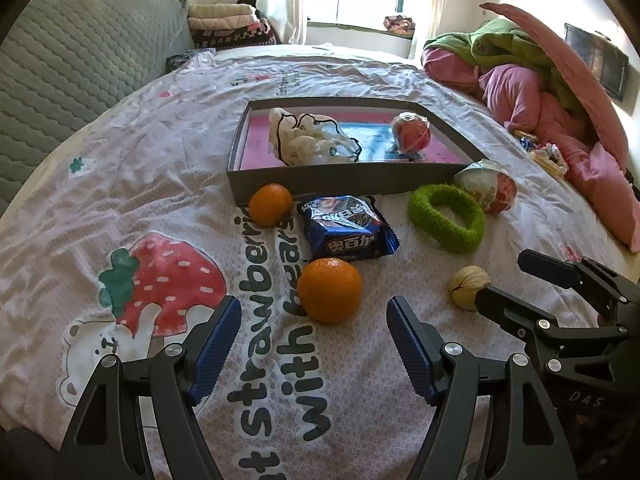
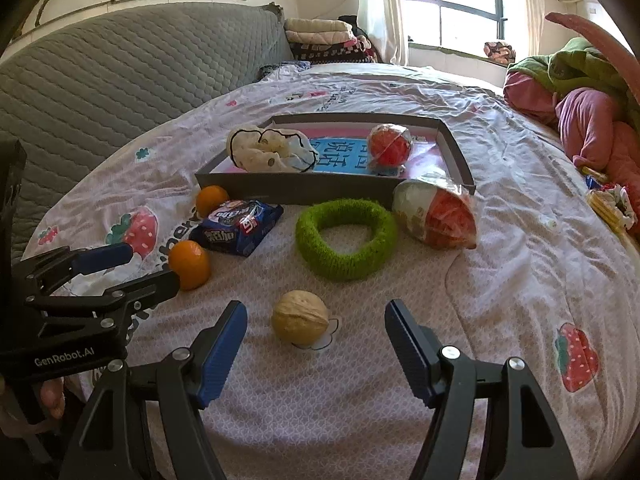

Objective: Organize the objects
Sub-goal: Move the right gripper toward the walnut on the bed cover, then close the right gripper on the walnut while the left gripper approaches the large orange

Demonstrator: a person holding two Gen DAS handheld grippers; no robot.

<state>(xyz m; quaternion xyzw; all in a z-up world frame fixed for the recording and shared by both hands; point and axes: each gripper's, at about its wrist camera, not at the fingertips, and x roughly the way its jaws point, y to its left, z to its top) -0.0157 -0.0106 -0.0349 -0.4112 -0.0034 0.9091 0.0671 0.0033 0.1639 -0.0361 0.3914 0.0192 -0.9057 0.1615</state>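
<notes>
My left gripper stands wide open and holds nothing; the near orange lies just ahead, between its finger tips. My right gripper is also wide open and empty, with the walnut between its fingers, not touched. Beyond lie the cookie packet, green ring and grey box.

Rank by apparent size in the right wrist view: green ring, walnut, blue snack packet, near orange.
1. green ring
2. blue snack packet
3. walnut and near orange: look alike; the walnut's nearness makes ranking unsure.
</notes>
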